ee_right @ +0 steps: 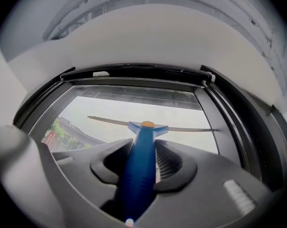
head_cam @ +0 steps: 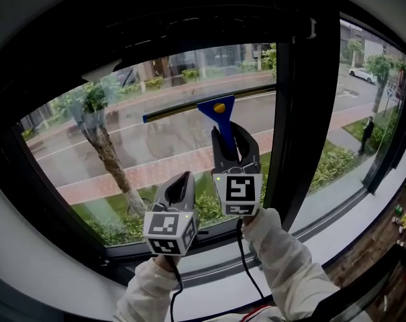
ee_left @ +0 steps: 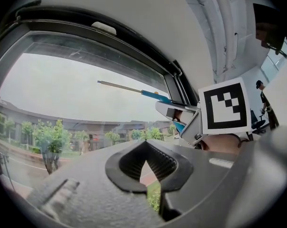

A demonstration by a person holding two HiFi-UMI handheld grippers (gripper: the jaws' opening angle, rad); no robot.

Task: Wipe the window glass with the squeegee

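Observation:
A blue squeegee (head_cam: 219, 107) with a yellow dot on its head lies with its long blade against the window glass (head_cam: 162, 146), tilted slightly down to the left. My right gripper (head_cam: 233, 138) is shut on its blue handle (ee_right: 139, 167) from below. In the right gripper view the blade (ee_right: 110, 121) spans the upper part of the pane. My left gripper (head_cam: 181, 183) is lower and to the left, shut, with nothing in it and off the glass. Past my left gripper (ee_left: 145, 150), that view shows the squeegee (ee_left: 150, 94) and the right gripper (ee_left: 179, 115).
A thick black mullion (head_cam: 303, 113) stands just right of the squeegee, with another pane beyond it. The black frame (head_cam: 189, 25) runs round the glass and a white sill (head_cam: 203, 277) lies below. Outside are a tree (head_cam: 98, 126), a road and a person (head_cam: 368, 134).

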